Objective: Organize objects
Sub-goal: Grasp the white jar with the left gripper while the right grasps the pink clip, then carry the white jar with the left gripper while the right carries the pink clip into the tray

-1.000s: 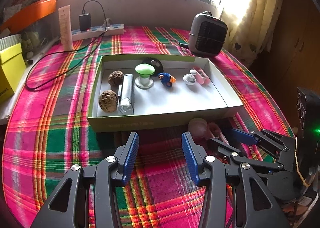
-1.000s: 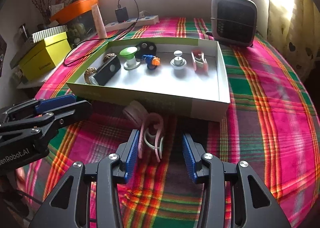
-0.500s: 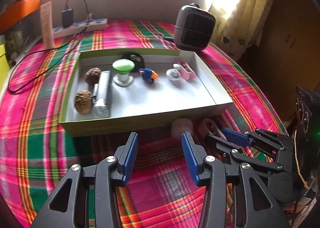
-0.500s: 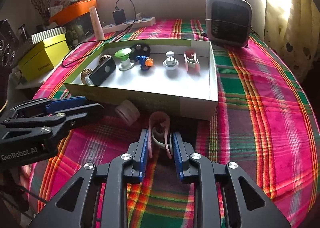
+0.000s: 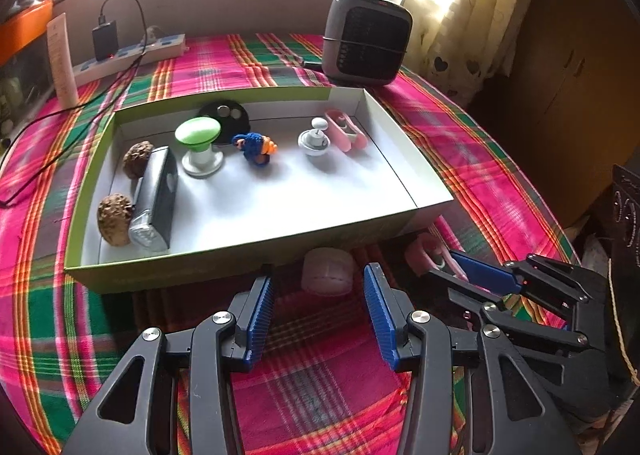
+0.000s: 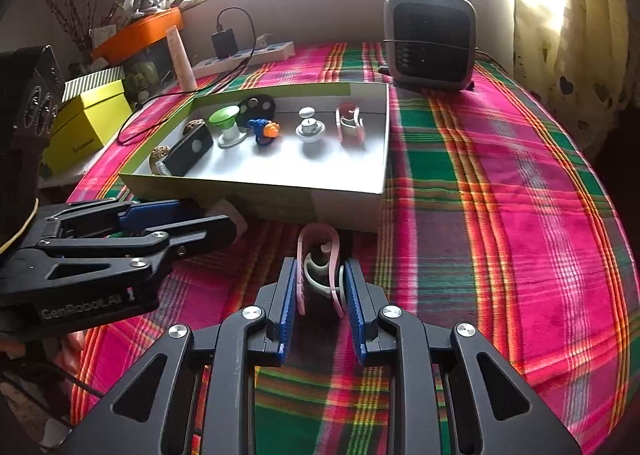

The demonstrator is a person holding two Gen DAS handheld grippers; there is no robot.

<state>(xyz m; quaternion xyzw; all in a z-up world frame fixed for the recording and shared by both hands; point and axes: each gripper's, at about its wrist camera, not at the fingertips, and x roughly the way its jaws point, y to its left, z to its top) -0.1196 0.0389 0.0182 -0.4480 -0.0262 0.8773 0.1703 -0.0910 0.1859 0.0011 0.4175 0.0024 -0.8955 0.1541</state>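
Note:
A shallow green-walled box (image 5: 224, 263) (image 6: 344, 211) lies on the plaid cloth and holds two walnuts, a dark flashlight, a green mushroom lamp (image 5: 199, 145), a blue crochet toy (image 5: 256, 147), a white knob and a pink clip (image 5: 346, 130). In front of the box, my right gripper (image 6: 320, 279) is shut on a second pink clip (image 6: 318, 239), seen also in the left wrist view as the pink clip (image 5: 424, 251). My left gripper (image 5: 319, 295) stands open, its blue pads either side of a small pale pink round jar (image 5: 328, 269) just ahead of them.
A grey heater (image 5: 366, 39) stands behind the box. A power strip with a charger and cable (image 5: 132, 53) lies at the back left beside a pale tube (image 5: 62, 59). Yellow and orange boxes (image 6: 90, 123) sit off the table's left edge. A curtain hangs at the right.
My right gripper shut on the pink clip, which lay loose between its jaws a second ago. My left gripper slid right and closer, so the pale jar now lies ahead of its pads.

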